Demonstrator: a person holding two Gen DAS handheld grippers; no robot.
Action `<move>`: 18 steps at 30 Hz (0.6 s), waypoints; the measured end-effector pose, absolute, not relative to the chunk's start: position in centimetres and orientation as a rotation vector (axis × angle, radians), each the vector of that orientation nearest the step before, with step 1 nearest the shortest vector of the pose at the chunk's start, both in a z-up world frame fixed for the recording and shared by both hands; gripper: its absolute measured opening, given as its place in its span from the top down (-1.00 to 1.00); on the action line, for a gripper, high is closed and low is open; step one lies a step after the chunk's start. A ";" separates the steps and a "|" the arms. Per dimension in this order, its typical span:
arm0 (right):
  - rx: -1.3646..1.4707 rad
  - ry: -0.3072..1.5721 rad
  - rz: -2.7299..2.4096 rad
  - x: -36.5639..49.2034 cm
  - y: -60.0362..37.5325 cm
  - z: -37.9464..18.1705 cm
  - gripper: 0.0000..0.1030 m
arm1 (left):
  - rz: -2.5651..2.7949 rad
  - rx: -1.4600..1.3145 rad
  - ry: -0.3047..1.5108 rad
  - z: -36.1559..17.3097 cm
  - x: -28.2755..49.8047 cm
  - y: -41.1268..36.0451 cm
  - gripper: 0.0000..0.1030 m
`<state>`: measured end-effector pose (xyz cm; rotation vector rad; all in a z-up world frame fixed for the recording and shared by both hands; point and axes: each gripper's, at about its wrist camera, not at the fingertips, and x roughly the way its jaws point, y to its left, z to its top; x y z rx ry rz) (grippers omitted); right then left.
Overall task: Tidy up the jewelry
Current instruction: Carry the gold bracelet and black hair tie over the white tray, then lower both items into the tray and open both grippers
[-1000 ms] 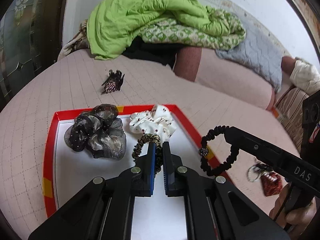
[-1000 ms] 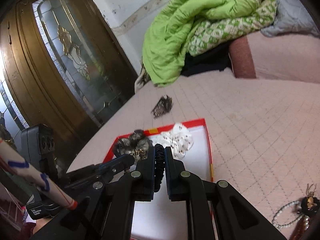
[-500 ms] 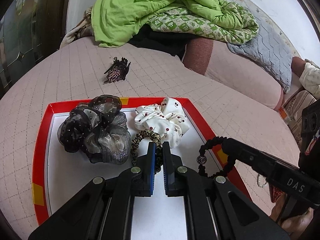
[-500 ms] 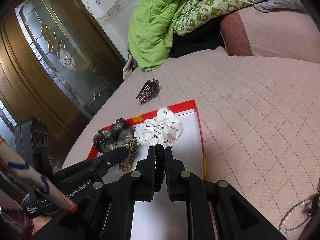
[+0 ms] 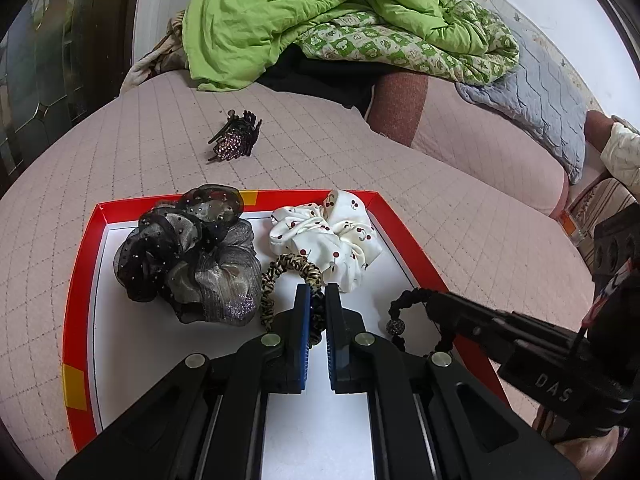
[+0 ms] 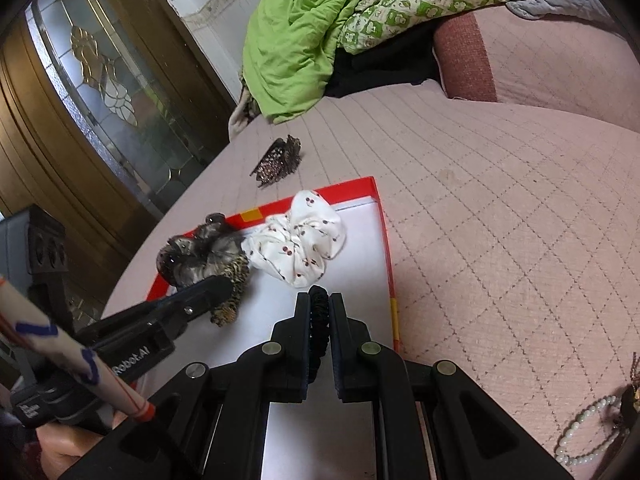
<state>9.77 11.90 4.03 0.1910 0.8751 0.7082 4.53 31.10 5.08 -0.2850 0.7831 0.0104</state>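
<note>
A red-rimmed white tray lies on the pink quilted bed. In it sit a black-and-silver scrunchie and a white cherry-print scrunchie. My left gripper is shut on a leopard-print hair tie that rests low over the tray floor. My right gripper is shut on a black braided bracelet with a sparkly bead, held just above the tray's right side. In the left wrist view the right gripper's fingers come in from the right.
A dark rhinestone claw clip lies on the bed beyond the tray. A white bead necklace lies at the right. Green quilts are piled at the back. A wood-and-glass door stands at the left.
Both grippers have sunk toward the tray with their pieces. The bracelet in the right gripper came down from above the tray's right rim to just over its floor.
</note>
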 end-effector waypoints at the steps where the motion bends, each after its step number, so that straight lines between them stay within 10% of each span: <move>1: 0.187 0.879 0.707 9.8 12.0 3.9 0.80 | 0.009 -0.287 0.786 5.0 4.6 31.1 0.88; 18: 0.155 0.898 0.691 9.8 12.7 2.9 0.80 | 0.006 -0.291 0.789 5.1 4.7 31.1 0.88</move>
